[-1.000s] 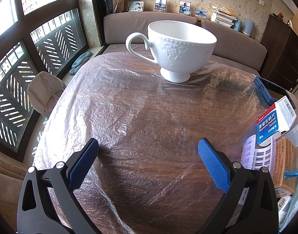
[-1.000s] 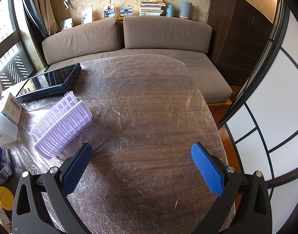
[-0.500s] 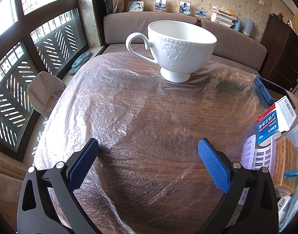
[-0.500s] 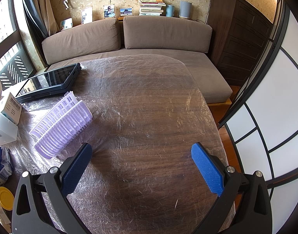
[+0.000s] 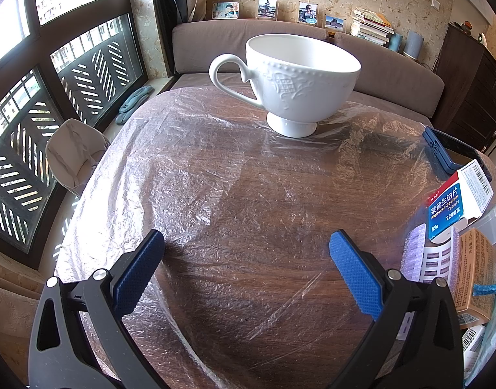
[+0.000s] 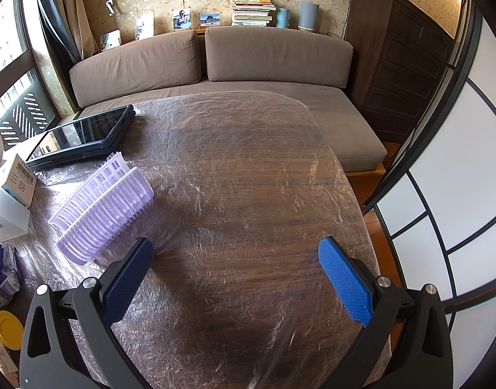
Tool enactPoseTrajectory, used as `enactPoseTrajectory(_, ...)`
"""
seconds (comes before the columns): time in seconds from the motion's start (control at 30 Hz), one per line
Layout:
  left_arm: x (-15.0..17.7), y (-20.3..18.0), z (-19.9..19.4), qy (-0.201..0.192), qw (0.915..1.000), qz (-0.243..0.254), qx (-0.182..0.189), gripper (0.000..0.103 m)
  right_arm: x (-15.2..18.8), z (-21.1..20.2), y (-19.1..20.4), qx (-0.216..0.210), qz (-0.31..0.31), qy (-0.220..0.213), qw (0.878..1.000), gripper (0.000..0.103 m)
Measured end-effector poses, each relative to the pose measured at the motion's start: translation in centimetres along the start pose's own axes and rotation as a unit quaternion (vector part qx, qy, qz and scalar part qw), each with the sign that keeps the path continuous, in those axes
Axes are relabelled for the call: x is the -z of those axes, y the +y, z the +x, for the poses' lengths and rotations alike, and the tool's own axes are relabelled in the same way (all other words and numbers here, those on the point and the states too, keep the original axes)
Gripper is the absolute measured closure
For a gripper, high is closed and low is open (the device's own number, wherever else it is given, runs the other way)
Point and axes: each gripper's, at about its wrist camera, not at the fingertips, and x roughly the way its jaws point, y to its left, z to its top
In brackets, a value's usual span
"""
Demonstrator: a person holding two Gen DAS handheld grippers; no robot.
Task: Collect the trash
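My left gripper (image 5: 246,253) hangs open over the plastic-wrapped wooden table (image 5: 231,194), nothing between its blue pads. At its right edge lie a blue-and-white medicine box (image 5: 455,204), a brown carton (image 5: 475,278) and a sheet of labels (image 5: 434,262). My right gripper (image 6: 235,259) is open too, above bare table (image 6: 248,210). Left of it sit a folded lilac plastic basket (image 6: 102,207), a white box with a barcode (image 6: 19,178), a crumpled blue-and-white wrapper (image 6: 1,275) and a yellow lid (image 6: 6,329).
A white footed teacup (image 5: 296,81) stands at the table's far side in the left wrist view. A dark tablet in a case (image 6: 85,136) lies at the far left in the right wrist view. A brown sofa (image 6: 215,64) runs behind the table; a dark dresser (image 6: 400,64) stands at the right.
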Motion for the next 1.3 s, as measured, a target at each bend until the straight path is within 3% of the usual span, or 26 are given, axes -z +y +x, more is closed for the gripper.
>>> enactPoseTrajectory(0.23, 0.0, 0.0, 0.0, 0.000, 1.0000, 0.003, 0.001, 0.001, 0.0, -0.2, -0.4, -0.006, -0.012, 0.011, 1.000, 0.004)
enactPoseTrajectory(0.33, 0.0, 0.5, -0.5, 0.018, 0.9998, 0.005, 0.001, 0.001, 0.4, -2.6, 0.0, 0.023, -0.006, -0.006, 1.000, 0.004)
enactPoseTrajectory(0.47, 1.1, 1.2, -5.6, -0.048, 0.9984, 0.019, 0.021, 0.001, 4.3, -9.9, 2.9, -0.021, -0.058, -0.072, 0.995, 0.004)
enactPoseTrajectory(0.53, 1.8, 0.4, -8.8, -0.084, 0.9945, 0.049, 0.041, 0.001, 6.6, -13.0, 5.4, -0.069, -0.090, -0.081, 0.990, 0.004)
enactPoseTrajectory(0.63, 2.1, -2.6, -13.3, -0.117, 0.9794, 0.119, 0.113, 0.001, 10.3, -15.8, 10.2, -0.119, -0.146, -0.089, 0.978, 0.004)
enactPoseTrajectory(0.7, 2.3, -5.8, -15.4, -0.128, 0.9622, 0.186, 0.153, 0.001, 12.2, -16.8, 13.0, -0.147, -0.167, -0.092, 0.971, 0.004)
enactPoseTrajectory(0.8, 2.7, -10.6, -16.7, -0.131, 0.9349, 0.271, 0.188, 0.001, 13.7, -16.4, 16.2, -0.180, -0.148, -0.068, 0.970, 0.004)
enactPoseTrajectory(0.87, 3.4, -14.0, -16.7, -0.113, 0.9176, 0.324, 0.200, 0.001, 14.7, -15.8, 17.3, -0.185, -0.140, -0.059, 0.971, 0.004)
enactPoseTrajectory(0.93, 4.1, -16.3, -16.1, -0.125, 0.9046, 0.370, 0.170, 0.001, 15.4, -15.5, 18.7, -0.177, -0.144, -0.056, 0.972, 0.004)
enactPoseTrajectory(1.0, 4.5, -16.9, -15.3, -0.123, 0.9002, 0.386, 0.160, 0.001, 15.8, -15.4, 19.5, -0.171, -0.141, -0.061, 0.973, 0.004)
enactPoseTrajectory(1.1, 3.9, -17.7, -13.6, -0.086, 0.9002, 0.387, 0.180, 0.001, 16.2, -14.8, 20.2, -0.178, -0.131, -0.045, 0.974, 0.004)
enactPoseTrajectory(1.2, 4.3, -18.6, -13.2, -0.078, 0.8906, 0.416, 0.167, 0.001, 16.6, -14.7, 21.5, -0.158, -0.132, -0.053, 0.977, 0.004)
enactPoseTrajectory(1.3, 5.0, -19.6, -12.2, -0.070, 0.8780, 0.449, 0.150, 0.001, 16.9, -14.4, 22.5, -0.138, -0.143, -0.054, 0.979, 0.012)
